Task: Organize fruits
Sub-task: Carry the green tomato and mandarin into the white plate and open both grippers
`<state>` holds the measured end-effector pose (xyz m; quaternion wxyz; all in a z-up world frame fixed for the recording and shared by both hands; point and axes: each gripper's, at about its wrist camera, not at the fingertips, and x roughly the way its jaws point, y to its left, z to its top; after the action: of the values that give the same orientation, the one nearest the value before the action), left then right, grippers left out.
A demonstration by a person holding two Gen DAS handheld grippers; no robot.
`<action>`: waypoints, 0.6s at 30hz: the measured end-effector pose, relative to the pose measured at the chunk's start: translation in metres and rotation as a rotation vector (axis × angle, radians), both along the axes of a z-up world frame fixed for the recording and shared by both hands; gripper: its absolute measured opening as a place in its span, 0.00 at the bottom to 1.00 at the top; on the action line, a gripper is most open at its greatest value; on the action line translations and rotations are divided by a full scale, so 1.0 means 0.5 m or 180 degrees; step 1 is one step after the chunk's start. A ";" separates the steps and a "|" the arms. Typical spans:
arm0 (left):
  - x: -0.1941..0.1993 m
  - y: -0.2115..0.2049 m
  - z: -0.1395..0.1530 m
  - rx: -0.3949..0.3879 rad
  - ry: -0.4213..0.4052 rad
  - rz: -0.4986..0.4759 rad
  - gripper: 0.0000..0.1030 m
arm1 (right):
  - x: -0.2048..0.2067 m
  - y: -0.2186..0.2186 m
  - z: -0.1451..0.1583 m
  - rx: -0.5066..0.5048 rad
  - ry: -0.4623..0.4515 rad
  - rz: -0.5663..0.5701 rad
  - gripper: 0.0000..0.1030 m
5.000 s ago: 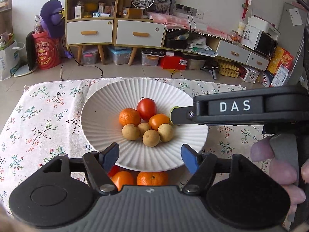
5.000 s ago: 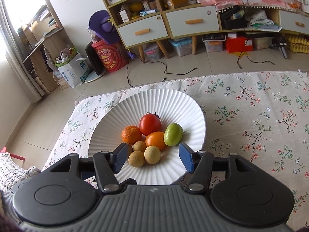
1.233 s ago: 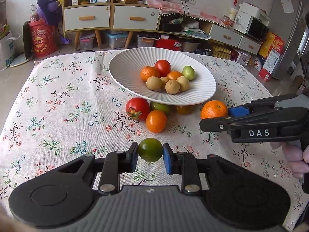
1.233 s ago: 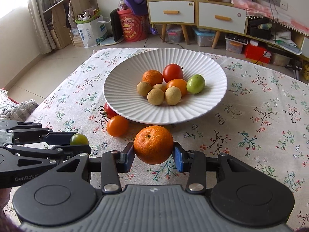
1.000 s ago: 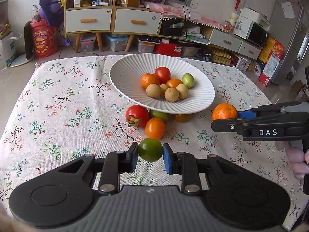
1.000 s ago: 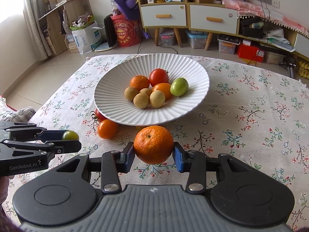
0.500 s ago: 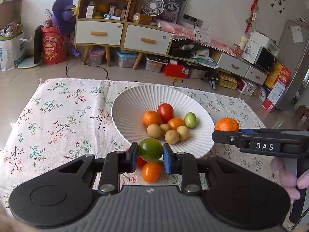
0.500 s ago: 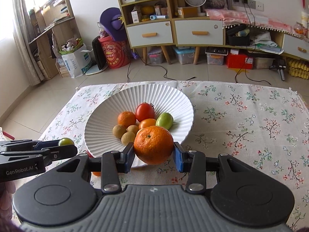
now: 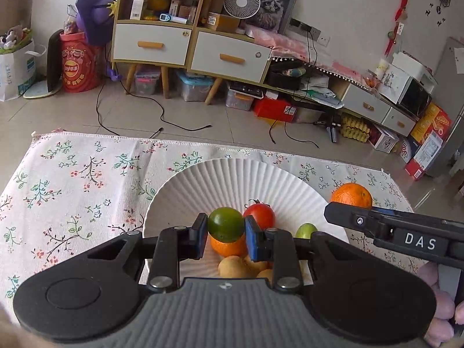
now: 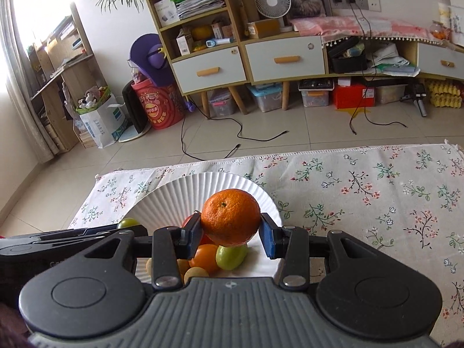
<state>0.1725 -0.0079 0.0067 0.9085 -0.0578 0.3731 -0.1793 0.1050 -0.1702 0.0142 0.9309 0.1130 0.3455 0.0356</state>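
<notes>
Above the white plate, the left gripper clamps a green tomato; the right gripper clamps an orange, stem-dimple up, partly hiding fruit piled below.

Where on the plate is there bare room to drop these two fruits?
The white plate is bare across its far ribbed half, beyond the red tomato, and along its left wall. The near centre is crowded: orange fruit, small green fruit and tan round fruits cluster there.
</notes>
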 end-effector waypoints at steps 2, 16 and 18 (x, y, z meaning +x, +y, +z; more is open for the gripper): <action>0.012 -0.001 -0.005 -0.0006 -0.0007 0.0001 0.25 | 0.007 0.001 -0.004 -0.0026 0.0004 0.0021 0.37; 0.057 -0.001 -0.021 -0.0112 0.0161 0.0034 0.25 | 0.041 0.012 -0.025 -0.0168 0.0084 0.0116 0.38; 0.061 -0.003 -0.023 -0.0111 0.0186 0.0023 0.25 | 0.040 0.014 -0.024 -0.0165 0.0085 0.0123 0.38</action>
<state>0.2033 -0.0095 -0.0050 0.8966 -0.0802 0.3961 -0.1808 0.1249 -0.1630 0.0021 0.9280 0.0827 0.3608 0.0431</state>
